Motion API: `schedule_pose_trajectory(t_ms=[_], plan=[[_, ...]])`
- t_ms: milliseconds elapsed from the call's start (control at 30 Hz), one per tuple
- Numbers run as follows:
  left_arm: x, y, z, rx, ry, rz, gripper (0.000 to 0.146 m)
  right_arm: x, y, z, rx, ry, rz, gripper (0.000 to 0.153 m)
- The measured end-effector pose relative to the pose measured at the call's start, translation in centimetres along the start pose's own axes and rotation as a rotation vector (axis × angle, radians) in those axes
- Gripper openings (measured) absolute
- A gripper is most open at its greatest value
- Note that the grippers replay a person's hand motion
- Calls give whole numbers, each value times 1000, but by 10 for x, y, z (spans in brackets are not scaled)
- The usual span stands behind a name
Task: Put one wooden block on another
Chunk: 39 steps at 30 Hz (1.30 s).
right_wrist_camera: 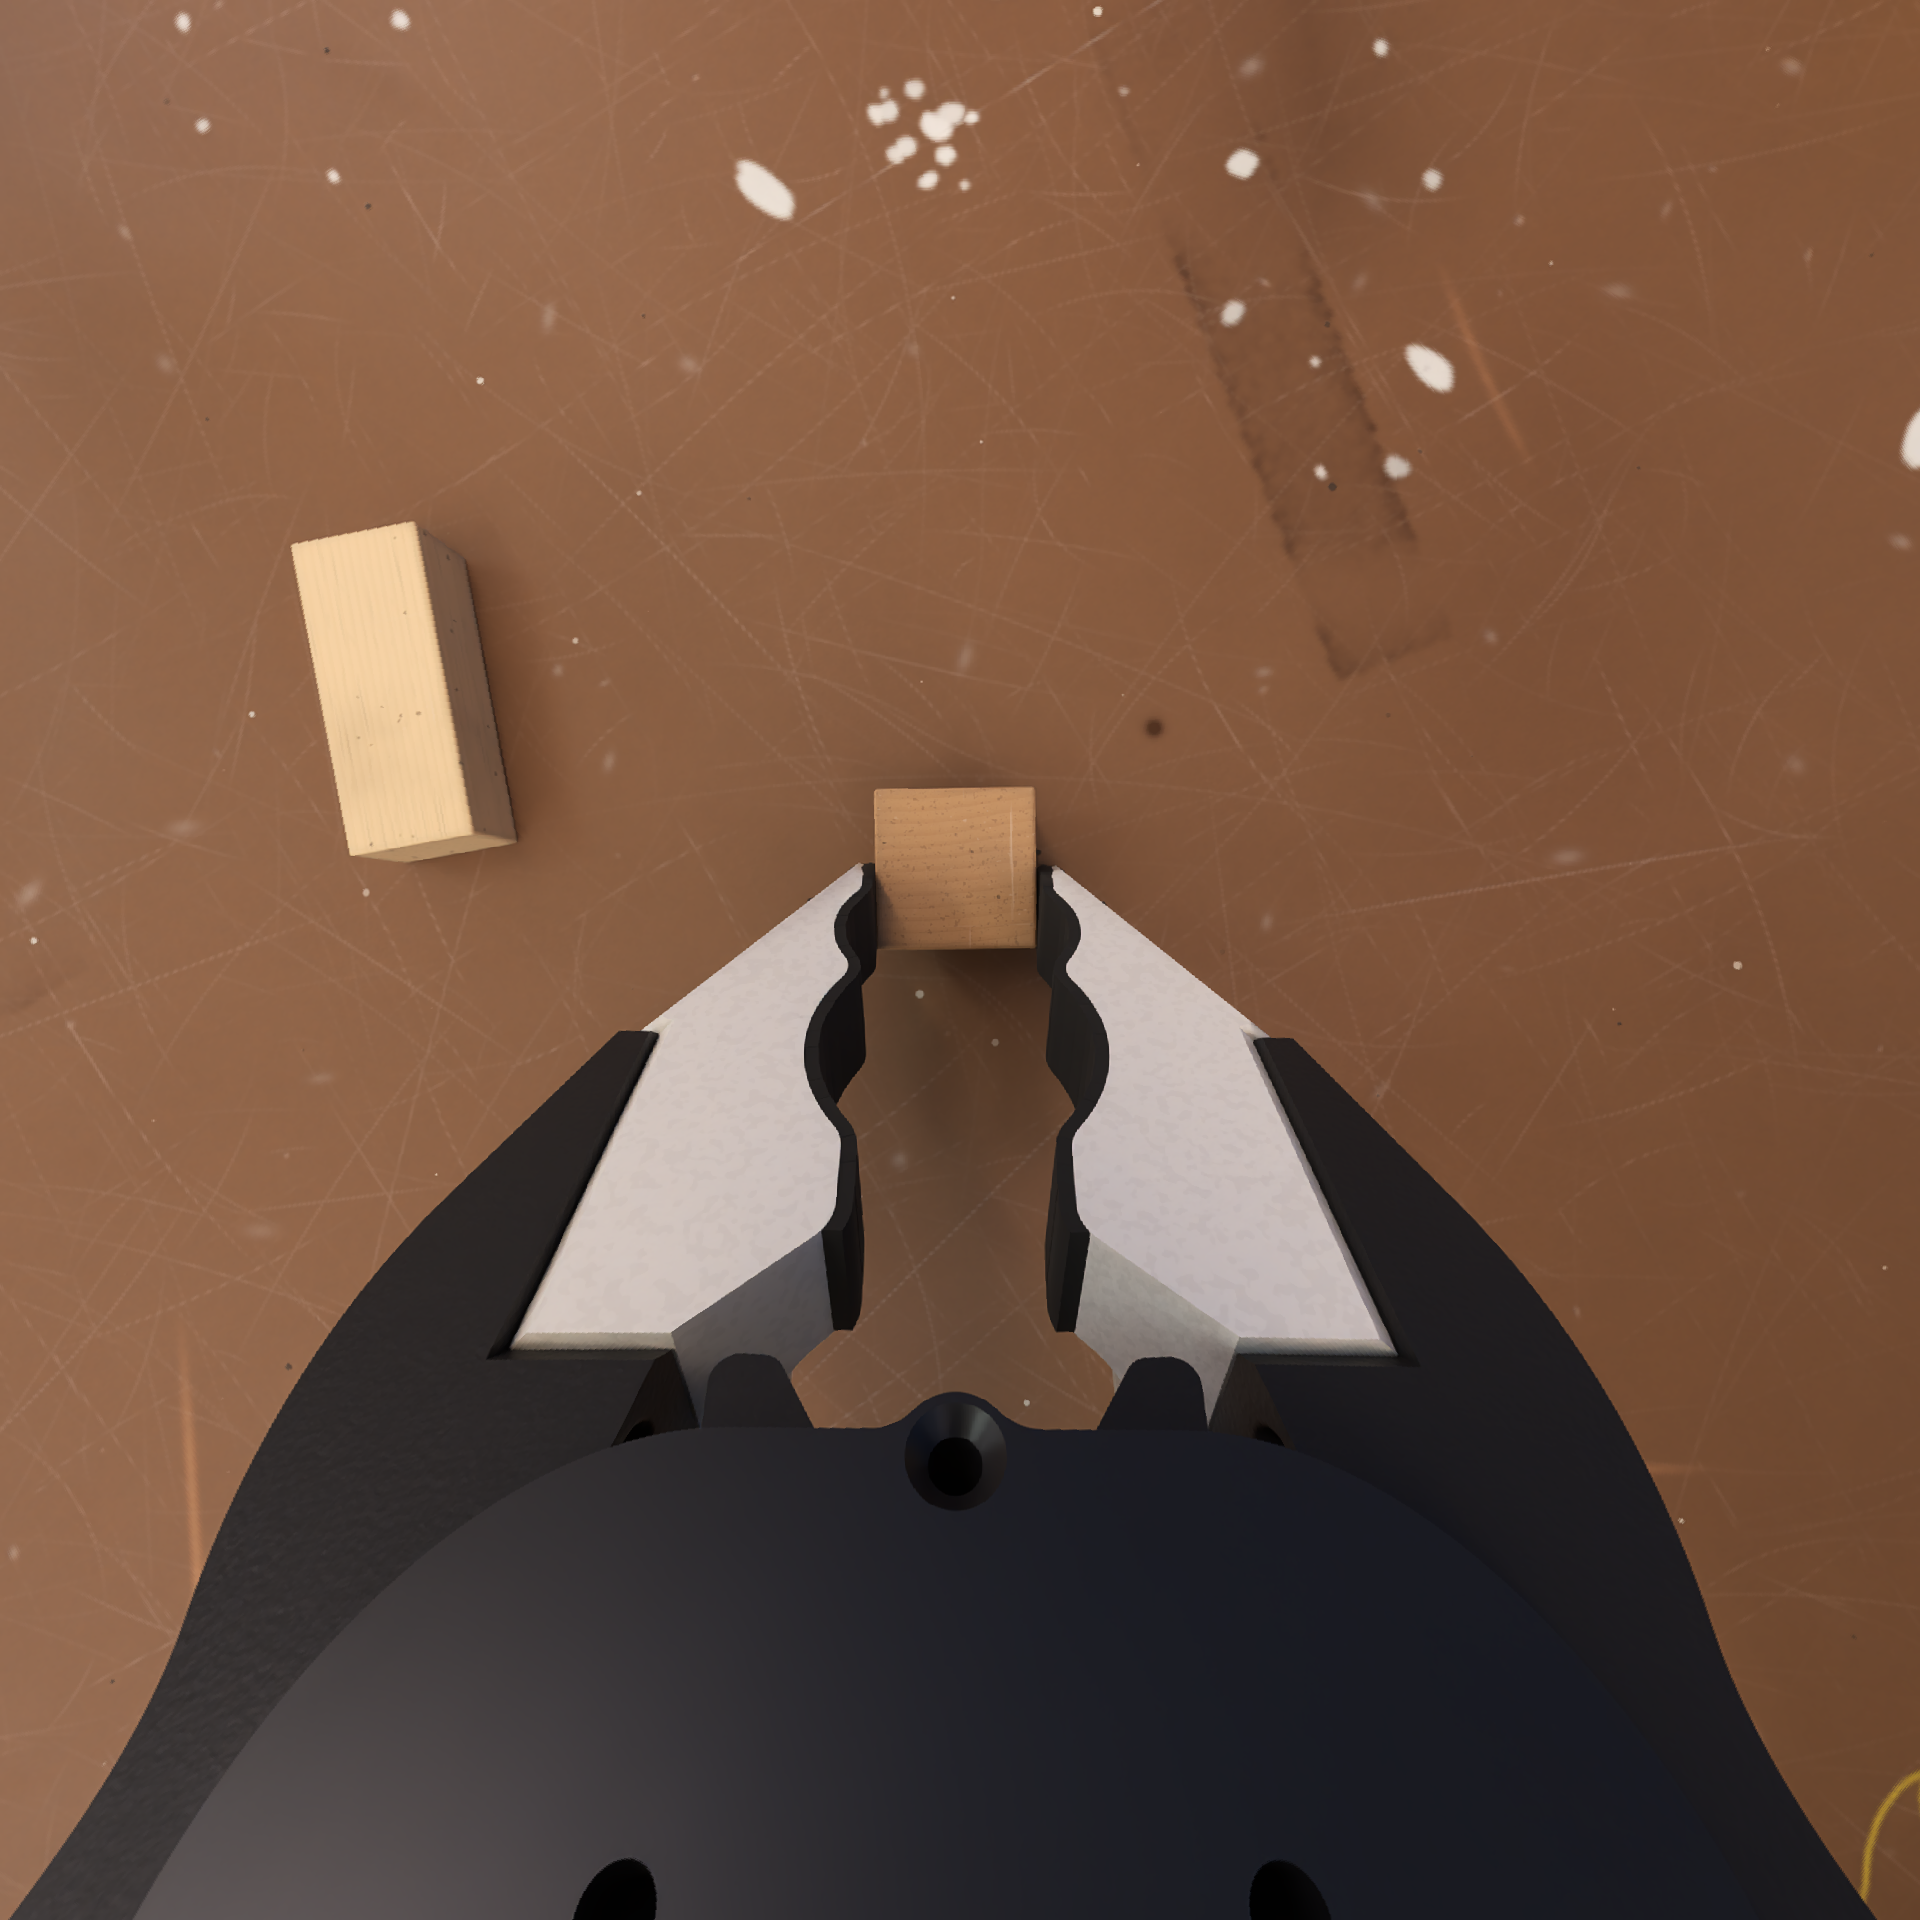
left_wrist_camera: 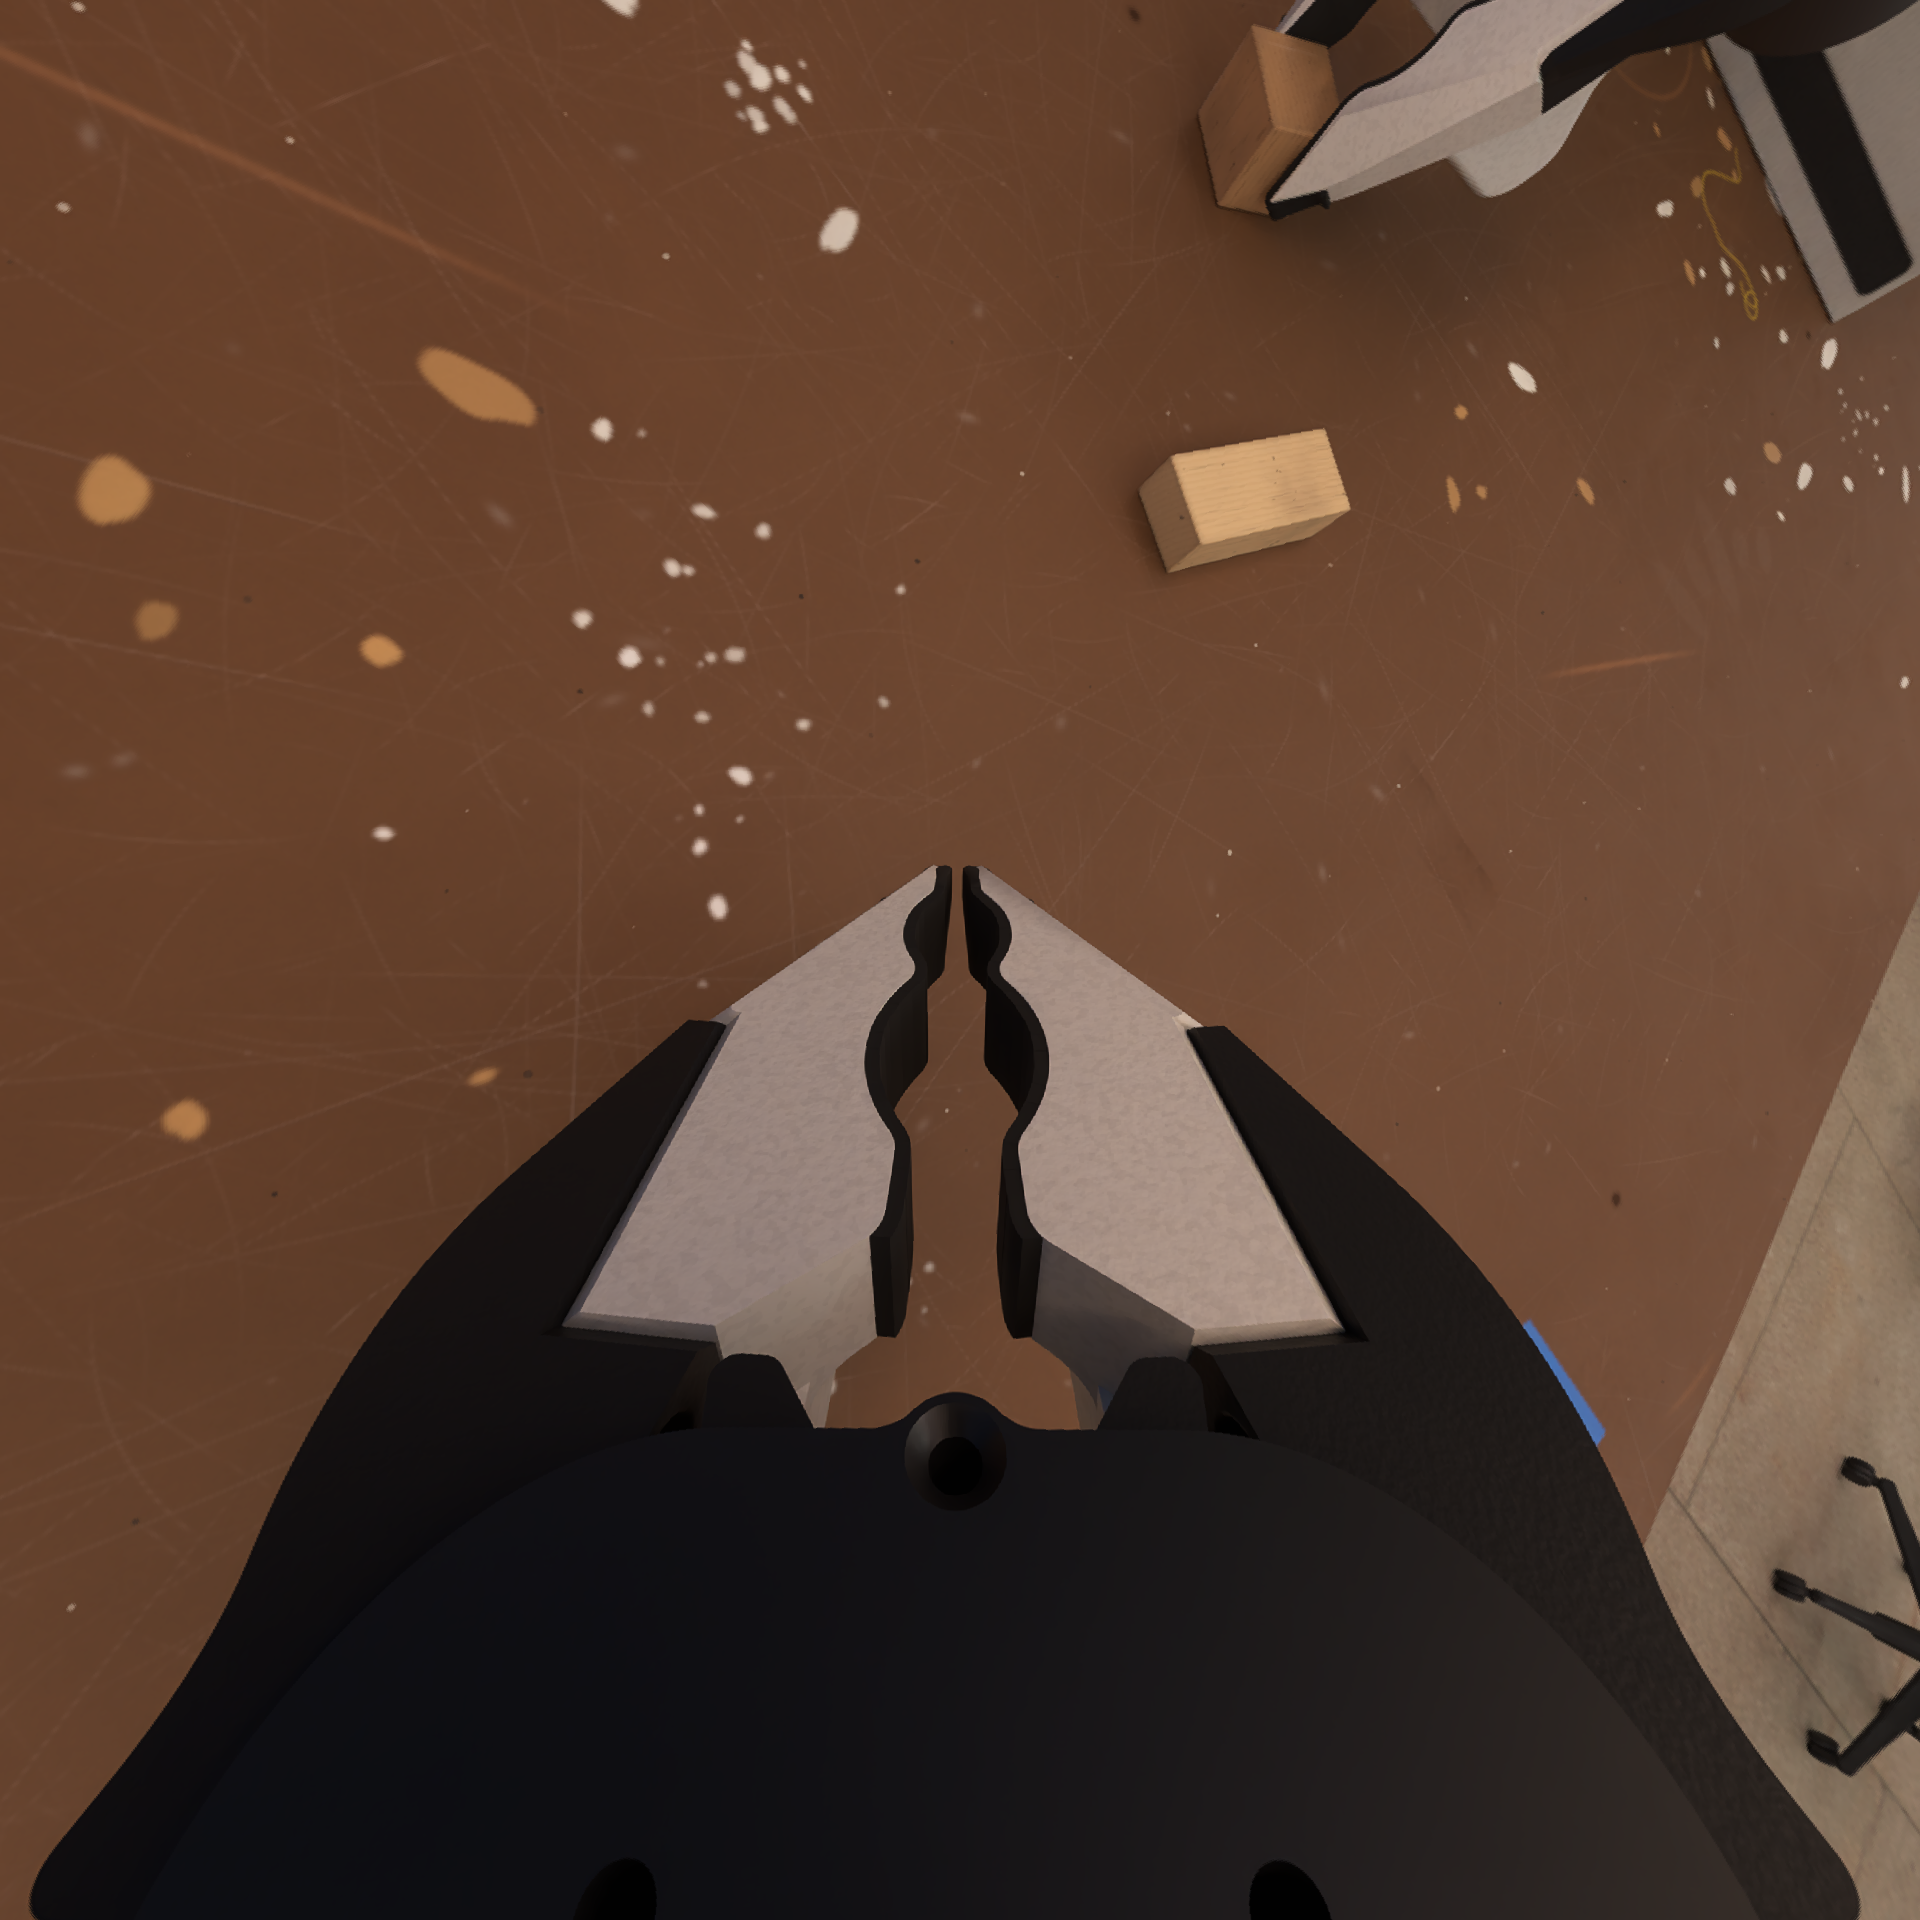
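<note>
A long pale wooden block (right_wrist_camera: 400,691) lies flat on the brown table, to the left of my right gripper (right_wrist_camera: 956,894). My right gripper is shut on a small darker wooden block (right_wrist_camera: 954,847), with a fingertip pressed on each side of it. I cannot tell whether this block rests on the table or is raised. In the left wrist view the long block (left_wrist_camera: 1244,499) lies ahead and to the right. The right gripper (left_wrist_camera: 1299,114) with the small block (left_wrist_camera: 1252,114) is at the top right. My left gripper (left_wrist_camera: 956,878) is shut and empty above bare table.
The brown table (left_wrist_camera: 623,623) is scratched and speckled with white and tan paint spots. Its edge runs diagonally at the lower right of the left wrist view, with beige floor and a black wheeled stand base (left_wrist_camera: 1860,1621) beyond it.
</note>
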State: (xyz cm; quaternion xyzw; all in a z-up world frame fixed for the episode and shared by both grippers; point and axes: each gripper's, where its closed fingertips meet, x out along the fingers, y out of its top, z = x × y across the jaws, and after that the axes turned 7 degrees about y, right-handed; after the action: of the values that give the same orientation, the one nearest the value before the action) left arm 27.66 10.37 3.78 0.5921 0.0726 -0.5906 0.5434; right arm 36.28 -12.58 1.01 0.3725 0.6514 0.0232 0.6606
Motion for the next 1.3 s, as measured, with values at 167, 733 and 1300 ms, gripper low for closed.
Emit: schedule_pose_trajectory(t_ms=[167,733,1300], plan=[[5,5,6,31,-7,-35,2,-4,0,-2,-13,10,6,30],[26,28,20,153,-20,-371,2,10,40,-113,-401,87,36,30],[44,42,29,155,-14,-571,2,19,37,-107,-278,-48,20,30]])
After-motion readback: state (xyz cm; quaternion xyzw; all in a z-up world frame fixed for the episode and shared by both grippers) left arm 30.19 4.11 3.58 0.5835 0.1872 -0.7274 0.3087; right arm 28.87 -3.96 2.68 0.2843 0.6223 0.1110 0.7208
